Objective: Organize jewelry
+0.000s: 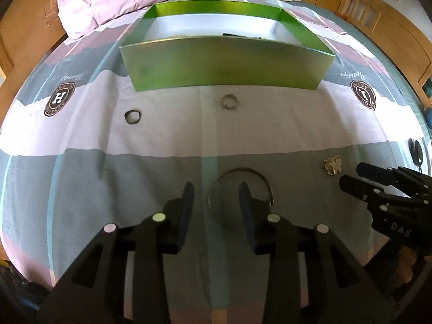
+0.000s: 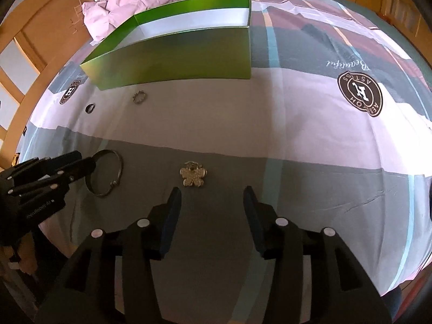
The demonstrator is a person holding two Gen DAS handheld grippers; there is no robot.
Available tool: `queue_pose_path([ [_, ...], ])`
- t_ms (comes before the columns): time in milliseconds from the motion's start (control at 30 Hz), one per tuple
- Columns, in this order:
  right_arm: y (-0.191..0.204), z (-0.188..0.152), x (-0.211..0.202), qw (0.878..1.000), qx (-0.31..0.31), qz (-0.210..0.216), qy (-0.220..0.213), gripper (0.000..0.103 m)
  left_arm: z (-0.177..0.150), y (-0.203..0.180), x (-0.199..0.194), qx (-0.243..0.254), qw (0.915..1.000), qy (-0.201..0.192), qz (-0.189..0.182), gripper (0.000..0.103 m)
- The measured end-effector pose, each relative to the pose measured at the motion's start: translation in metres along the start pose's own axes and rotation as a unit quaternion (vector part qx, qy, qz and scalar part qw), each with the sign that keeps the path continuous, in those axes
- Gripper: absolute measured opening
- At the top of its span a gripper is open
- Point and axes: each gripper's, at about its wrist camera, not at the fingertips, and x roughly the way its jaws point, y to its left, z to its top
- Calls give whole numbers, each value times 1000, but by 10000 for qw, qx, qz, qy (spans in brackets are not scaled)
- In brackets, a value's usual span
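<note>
On a bed (image 1: 162,167) spread with a patchwork sheet, the left hand-held gripper (image 1: 216,189) hovers with its jaws apart over a thin metal bangle (image 1: 266,181), one finger to the bangle's left and the other over its middle. The right hand-held gripper (image 2: 212,193), jaws likewise apart and holding nothing, points at a pale flower-shaped brooch (image 2: 193,177) just ahead of its fingertips. Farther up the sheet, a dark ring (image 1: 132,116) and a beaded ring (image 1: 230,101) lie well apart from each other, both near the front wall of an open green box (image 1: 224,62). Dark items show inside the box, too hidden to identify. A crumpled pink cloth (image 1: 118,0) lies beyond the box.
</note>
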Motion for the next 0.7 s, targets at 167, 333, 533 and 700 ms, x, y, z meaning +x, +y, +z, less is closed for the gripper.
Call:
queue_pose_path([
  [167,11,7,4,9999,-119,-89,-47,47,-4,-2,10,-6,9999,129,35,35],
  [333,21,10,10,9997,-212,-102,4,47,-5,2,16,-78,9998,189,32,35],
  [533,22,11,17,9996,-199,-206,35,47,-5,-2,18,56,9997,184,181,34],
  [700,24,11,19,9993,-252,-290,-9,47,-6,-4,18,100,9995,147,250,34],
])
